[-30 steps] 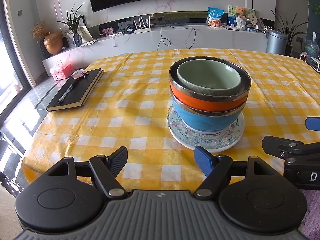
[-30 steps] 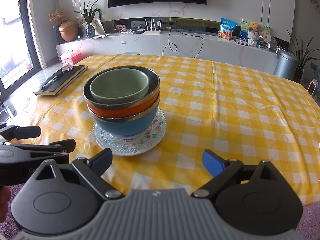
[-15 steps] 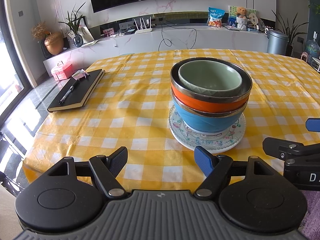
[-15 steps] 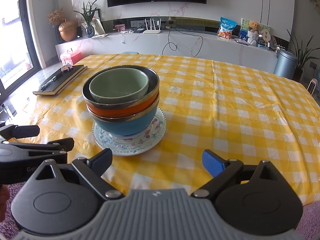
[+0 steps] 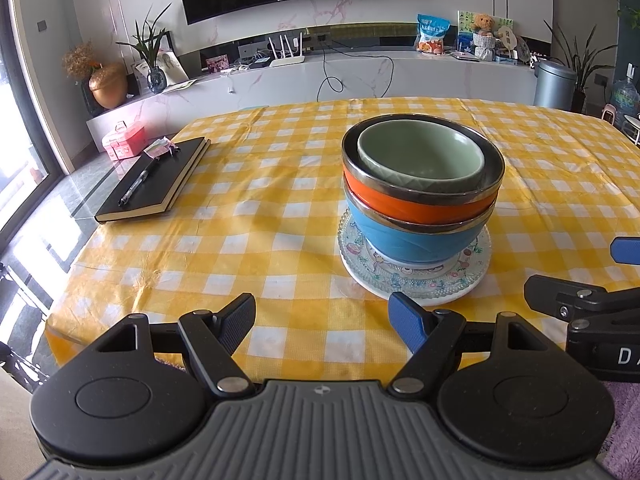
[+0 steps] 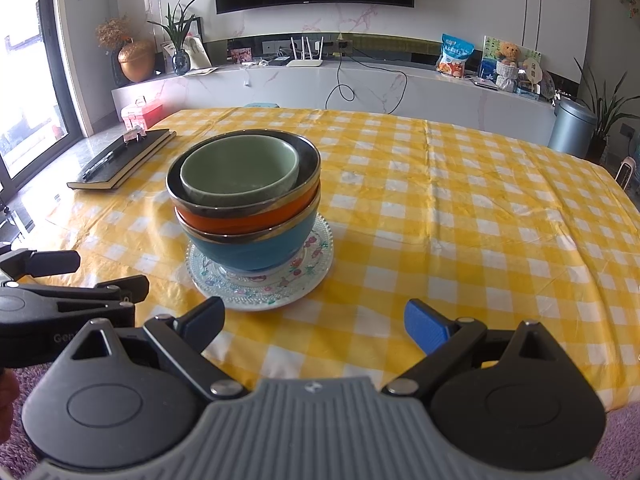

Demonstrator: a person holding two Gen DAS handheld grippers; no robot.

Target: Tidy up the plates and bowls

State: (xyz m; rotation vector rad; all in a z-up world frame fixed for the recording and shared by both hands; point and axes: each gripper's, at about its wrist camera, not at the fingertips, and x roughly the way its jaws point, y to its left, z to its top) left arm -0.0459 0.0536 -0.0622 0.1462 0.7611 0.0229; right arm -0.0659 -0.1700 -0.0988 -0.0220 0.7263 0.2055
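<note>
Currently: 3 bowls point(image 5: 420, 196) nested on plate point(image 5: 416, 284), stack looks done; your left hand-held gripper point(image 5: 322, 316) & right hand-held gripper point(image 6: 316, 320) both released, nothing held.

We see a table under a yellow checked tablecloth point(image 5: 280, 208). Directly on it lie a patterned plate point(image 5: 472, 276) and a black notebook point(image 5: 160, 184).

Three nested bowls point(image 5: 420, 184) on plate point(image 5: 468, 282), notebook point(image 5: 156, 178) left.

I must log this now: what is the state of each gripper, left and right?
Left gripper: open, jaws spread wide, holding nothing.
Right gripper: open, jaws spread wide, holding nothing.
</note>
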